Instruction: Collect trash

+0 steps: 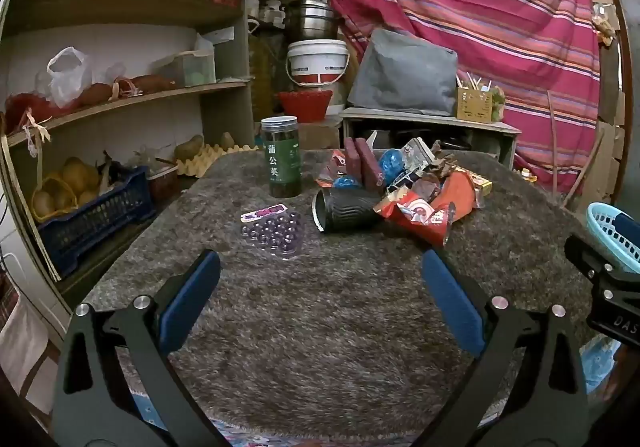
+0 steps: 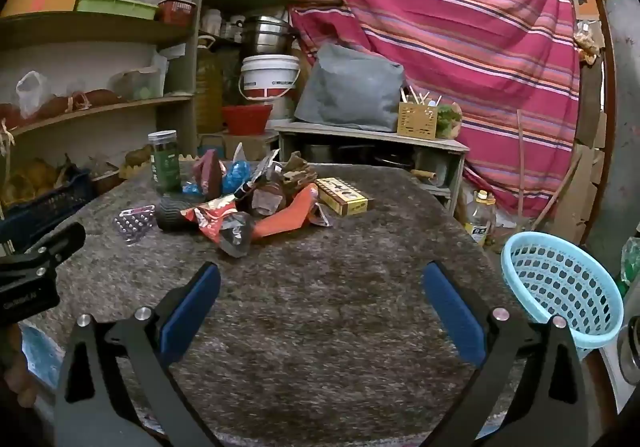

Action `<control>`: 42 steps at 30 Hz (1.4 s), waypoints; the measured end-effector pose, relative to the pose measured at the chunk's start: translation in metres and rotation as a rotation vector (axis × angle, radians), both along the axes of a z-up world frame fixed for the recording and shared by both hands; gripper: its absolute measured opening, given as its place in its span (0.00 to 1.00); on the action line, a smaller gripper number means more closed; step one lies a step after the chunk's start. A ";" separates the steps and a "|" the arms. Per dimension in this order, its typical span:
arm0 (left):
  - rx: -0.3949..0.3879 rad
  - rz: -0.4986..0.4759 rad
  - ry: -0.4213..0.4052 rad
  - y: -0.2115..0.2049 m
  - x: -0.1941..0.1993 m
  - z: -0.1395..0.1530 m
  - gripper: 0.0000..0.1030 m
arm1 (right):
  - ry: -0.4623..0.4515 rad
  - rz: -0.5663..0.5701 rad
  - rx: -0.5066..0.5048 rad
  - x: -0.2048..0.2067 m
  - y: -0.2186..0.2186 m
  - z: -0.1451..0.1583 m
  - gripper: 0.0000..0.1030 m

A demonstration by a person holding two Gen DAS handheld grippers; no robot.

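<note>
Red wrappers (image 1: 424,213) heaped beside jar (image 1: 281,157)

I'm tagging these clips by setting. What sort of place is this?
Probably a household storeroom or pantry. Wooden shelves hold produce and bags, stacked steel pots sit above a white bucket, and a striped cloth drapes the back wall.

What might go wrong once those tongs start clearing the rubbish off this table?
The black cup lies on its side and might roll away if nudged. The upright green jar stands just behind the wrapper pile, so a reach could topple it. The blue basket sits at the table's right edge, so drops could miss.
</note>
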State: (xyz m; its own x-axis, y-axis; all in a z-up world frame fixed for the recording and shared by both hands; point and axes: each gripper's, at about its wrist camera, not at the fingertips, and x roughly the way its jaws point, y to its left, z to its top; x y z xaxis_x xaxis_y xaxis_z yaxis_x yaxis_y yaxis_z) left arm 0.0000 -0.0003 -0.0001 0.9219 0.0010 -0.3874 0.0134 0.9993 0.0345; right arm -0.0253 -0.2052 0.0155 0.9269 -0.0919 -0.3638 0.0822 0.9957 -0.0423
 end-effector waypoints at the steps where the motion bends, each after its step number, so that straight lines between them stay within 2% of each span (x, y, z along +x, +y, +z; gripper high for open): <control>1: -0.002 -0.001 0.001 0.000 0.000 0.000 0.95 | 0.000 -0.002 0.001 0.000 0.000 0.000 0.96; 13: 0.006 0.000 -0.002 -0.001 -0.003 0.001 0.95 | -0.002 0.001 0.016 0.000 -0.012 0.001 0.96; 20: 0.009 -0.001 0.003 -0.001 0.000 0.000 0.95 | -0.006 -0.014 -0.003 -0.004 -0.001 0.002 0.96; 42: 0.009 0.000 0.002 -0.007 0.001 -0.002 0.95 | -0.001 -0.013 -0.006 -0.004 -0.004 0.002 0.96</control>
State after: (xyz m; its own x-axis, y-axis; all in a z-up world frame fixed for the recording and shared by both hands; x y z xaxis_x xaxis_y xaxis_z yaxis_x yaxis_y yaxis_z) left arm 0.0010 -0.0073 -0.0016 0.9212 0.0041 -0.3892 0.0138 0.9990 0.0431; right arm -0.0293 -0.2091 0.0178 0.9261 -0.1065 -0.3620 0.0956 0.9943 -0.0478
